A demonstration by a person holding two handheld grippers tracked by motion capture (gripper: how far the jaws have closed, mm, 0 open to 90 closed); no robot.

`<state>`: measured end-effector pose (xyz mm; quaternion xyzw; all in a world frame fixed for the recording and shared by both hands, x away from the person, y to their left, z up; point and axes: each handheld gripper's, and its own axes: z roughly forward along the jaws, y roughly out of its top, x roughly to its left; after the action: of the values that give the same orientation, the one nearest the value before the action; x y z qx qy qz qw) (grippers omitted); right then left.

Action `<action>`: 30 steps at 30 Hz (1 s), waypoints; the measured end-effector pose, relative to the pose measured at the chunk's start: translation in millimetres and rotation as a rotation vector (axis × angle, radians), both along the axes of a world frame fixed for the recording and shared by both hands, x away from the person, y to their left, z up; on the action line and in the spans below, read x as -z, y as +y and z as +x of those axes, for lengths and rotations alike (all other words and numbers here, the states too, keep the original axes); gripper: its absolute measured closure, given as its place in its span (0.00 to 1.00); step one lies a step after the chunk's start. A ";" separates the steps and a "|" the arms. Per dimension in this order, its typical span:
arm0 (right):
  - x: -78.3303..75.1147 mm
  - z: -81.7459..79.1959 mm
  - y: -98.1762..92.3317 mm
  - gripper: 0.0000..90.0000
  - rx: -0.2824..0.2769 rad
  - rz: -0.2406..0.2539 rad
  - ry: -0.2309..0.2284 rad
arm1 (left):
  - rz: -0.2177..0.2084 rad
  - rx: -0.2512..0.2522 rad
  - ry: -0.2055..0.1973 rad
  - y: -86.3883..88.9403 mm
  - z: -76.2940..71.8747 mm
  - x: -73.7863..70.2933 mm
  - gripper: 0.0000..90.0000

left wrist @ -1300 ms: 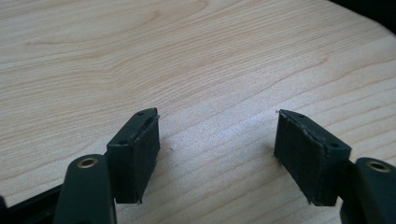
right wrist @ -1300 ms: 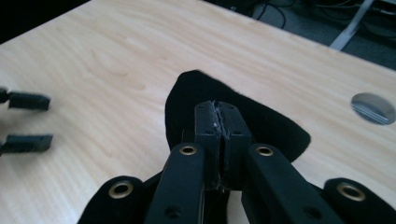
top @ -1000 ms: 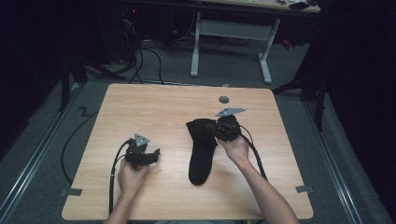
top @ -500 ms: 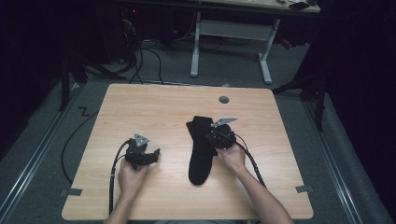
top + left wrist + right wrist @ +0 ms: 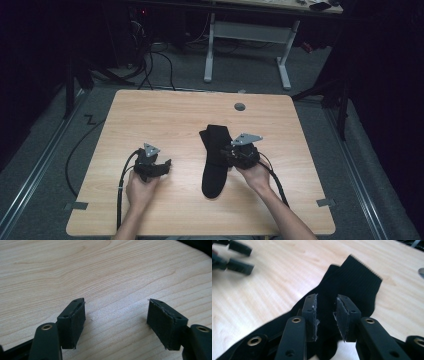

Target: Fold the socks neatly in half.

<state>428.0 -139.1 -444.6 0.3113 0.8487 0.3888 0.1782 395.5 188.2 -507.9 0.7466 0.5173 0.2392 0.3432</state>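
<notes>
Sock [image 5: 216,155] lies long, running away from me, right under my right gripper [image 5: 326,317], whose jaws have just been opening, with my left gripper [image 5: 116,315] wide and farther off.

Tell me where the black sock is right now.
In the high view the black sock lies flat on the wooden table, right of centre, beside the right tool, with the round table hole beyond it.

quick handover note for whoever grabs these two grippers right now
Left hand-held gripper: open, nothing between its jaws, low over the bare light wooden table.
Right hand-held gripper: jaws have just been opening over the black ribbed fabric sock; pads do not press it.
The sock lies flat mid-table, cuff toward the far edge.
Done: sock laid out and released.
Left: next handling of it, likely folding.
</notes>
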 end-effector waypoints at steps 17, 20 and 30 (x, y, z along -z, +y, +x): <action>36.7 -27.1 -8.9 0.74 0.035 -0.046 0.018 | 0.001 -0.001 0.000 -0.1 0.0 0.0 0.35; 43.0 -24.4 -7.2 0.80 0.029 -0.058 0.033 | 0.001 -0.001 0.000 -0.1 0.0 0.0 0.35; 43.1 -26.6 -9.5 0.99 -0.006 -0.037 0.022 | 0.001 -0.001 0.000 -0.1 0.0 0.0 0.35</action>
<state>401.4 -148.6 -487.7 0.3095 0.8585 0.3703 0.1734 395.5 188.1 -507.9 0.7466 0.5174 0.2395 0.3428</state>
